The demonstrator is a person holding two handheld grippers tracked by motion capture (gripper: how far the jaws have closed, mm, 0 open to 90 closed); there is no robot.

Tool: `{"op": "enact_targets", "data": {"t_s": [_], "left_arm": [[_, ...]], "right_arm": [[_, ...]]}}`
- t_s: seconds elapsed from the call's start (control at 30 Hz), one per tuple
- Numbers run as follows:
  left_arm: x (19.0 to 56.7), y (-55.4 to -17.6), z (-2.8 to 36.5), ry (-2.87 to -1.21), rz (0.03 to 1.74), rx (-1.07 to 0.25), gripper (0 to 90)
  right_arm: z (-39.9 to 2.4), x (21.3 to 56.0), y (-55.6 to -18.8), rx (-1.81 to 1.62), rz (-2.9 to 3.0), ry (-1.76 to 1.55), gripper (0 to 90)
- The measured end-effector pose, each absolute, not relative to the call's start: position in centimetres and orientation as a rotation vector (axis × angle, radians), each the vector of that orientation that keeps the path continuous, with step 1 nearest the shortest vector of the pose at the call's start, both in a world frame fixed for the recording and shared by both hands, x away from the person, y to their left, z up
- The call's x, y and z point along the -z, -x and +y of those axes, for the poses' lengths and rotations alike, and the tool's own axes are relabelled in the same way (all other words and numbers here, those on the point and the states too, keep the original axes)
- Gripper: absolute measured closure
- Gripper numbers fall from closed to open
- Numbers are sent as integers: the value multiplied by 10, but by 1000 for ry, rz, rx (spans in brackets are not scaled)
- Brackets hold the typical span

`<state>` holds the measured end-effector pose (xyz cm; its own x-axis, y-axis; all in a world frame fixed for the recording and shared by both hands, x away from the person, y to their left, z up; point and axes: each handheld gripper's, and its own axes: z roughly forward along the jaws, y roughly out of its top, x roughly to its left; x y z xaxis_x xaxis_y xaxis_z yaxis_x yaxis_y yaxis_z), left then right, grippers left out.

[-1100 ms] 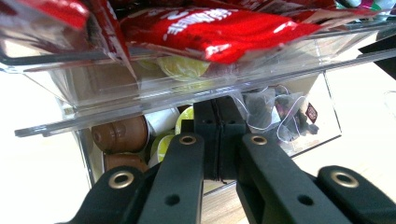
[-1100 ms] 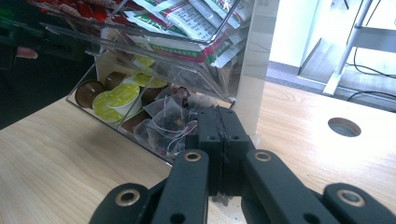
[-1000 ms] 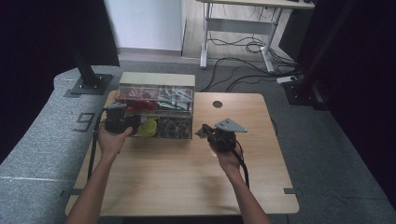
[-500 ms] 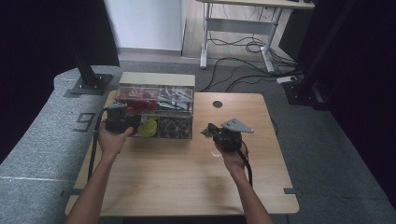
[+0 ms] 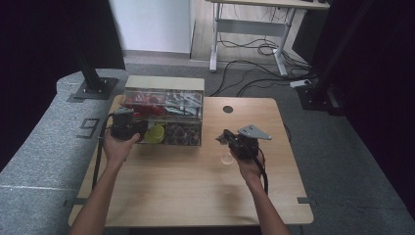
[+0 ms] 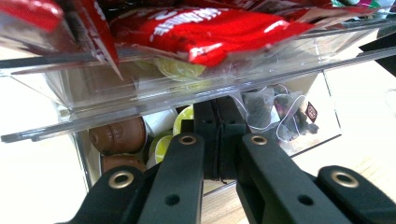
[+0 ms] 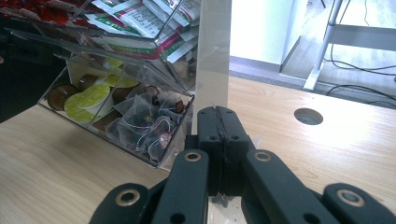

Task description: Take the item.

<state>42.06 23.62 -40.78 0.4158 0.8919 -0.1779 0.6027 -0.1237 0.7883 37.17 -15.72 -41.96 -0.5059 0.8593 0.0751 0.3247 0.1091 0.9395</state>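
A clear plastic organiser (image 5: pixel 164 92) stands at the back left of the wooden table (image 5: pixel 195 196). Its top holds red packets (image 6: pixel 201 28) and green-and-white sachets (image 7: pixel 149 23). The lower tray holds brown and green coffee capsules (image 6: pixel 116 135) and tea bags (image 7: pixel 140 116). My left gripper (image 5: pixel 139 132) is shut, its tips (image 6: pixel 219 116) close in front of the capsule compartment. To the right of the organiser, my right gripper (image 5: pixel 221 138) is shut too, pointing at its right front corner (image 7: pixel 218 116). I see nothing between either pair of jaws.
A small translucent thing (image 5: pixel 227 157) lies on the table just under the right gripper. A round cable hole (image 5: pixel 228 109) sits in the tabletop behind it. Grey floor surrounds the table, and a desk frame with cables (image 5: pixel 254 49) stands beyond.
The right gripper has shifted slightly to the right beside the organiser. The left hand has stayed put.
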Motion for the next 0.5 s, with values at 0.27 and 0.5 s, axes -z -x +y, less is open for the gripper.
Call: {"op": "enact_targets", "data": {"t_s": [0.27,0.5], "left_arm": [[408,-421,236,-1830,1284,-433,894],[408,-420,236,-1829,1283,-434,894]], "right_arm": [[-163,420,-372,-1389,1883,-1162,886],[-167,420,-372,-1384,1878,-1167,886]]}}
